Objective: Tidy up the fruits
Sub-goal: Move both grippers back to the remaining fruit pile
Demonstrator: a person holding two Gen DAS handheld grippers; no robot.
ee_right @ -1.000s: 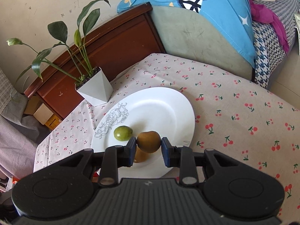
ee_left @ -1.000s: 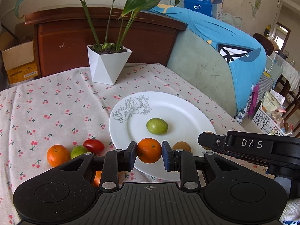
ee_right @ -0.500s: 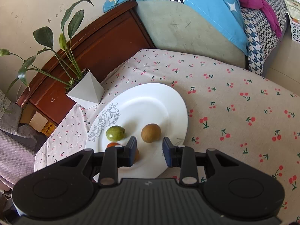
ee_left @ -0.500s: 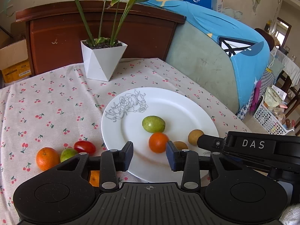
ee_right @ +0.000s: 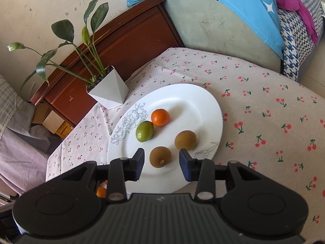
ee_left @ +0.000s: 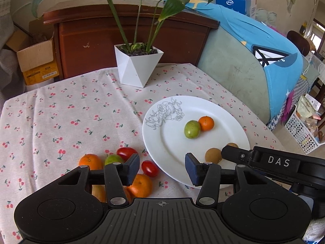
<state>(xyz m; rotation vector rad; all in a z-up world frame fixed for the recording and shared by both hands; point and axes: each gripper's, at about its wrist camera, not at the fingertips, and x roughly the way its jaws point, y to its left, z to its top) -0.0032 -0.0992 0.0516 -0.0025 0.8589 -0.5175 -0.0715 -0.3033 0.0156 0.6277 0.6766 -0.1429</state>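
Note:
A white plate point(ee_left: 227, 122) point(ee_right: 205, 105) with a flower drawing lies on the cherry-print tablecloth. On it rest a small orange point(ee_left: 206, 123) point(ee_right: 160, 117), a green fruit point(ee_left: 192, 129) point(ee_right: 144, 131) touching it, and two brown kiwis point(ee_right: 160, 156) point(ee_right: 185, 140). My left gripper point(ee_left: 162, 169) hovers over the plate's near-left rim, jaws opening, nothing between them. My right gripper point(ee_right: 161, 164) is above the plate's near edge, jaws opening, the nearer kiwi lying loose in front of the gap. Left of the plate lie oranges point(ee_left: 90, 161), a green fruit point(ee_left: 113, 159) and red tomatoes point(ee_left: 149, 168).
A white angular pot with a leafy plant point(ee_left: 138, 67) point(ee_right: 108, 89) stands at the table's far side before a dark wooden headboard point(ee_left: 130, 36). A blue-covered sofa point(ee_left: 254, 61) borders the table on the right. A cardboard box point(ee_left: 34, 59) sits off the table's far left.
Both grippers have let go: the left released the small orange, now beside the green fruit, and the right released a kiwi onto the plate. Both drew back, the left swinging leftward.

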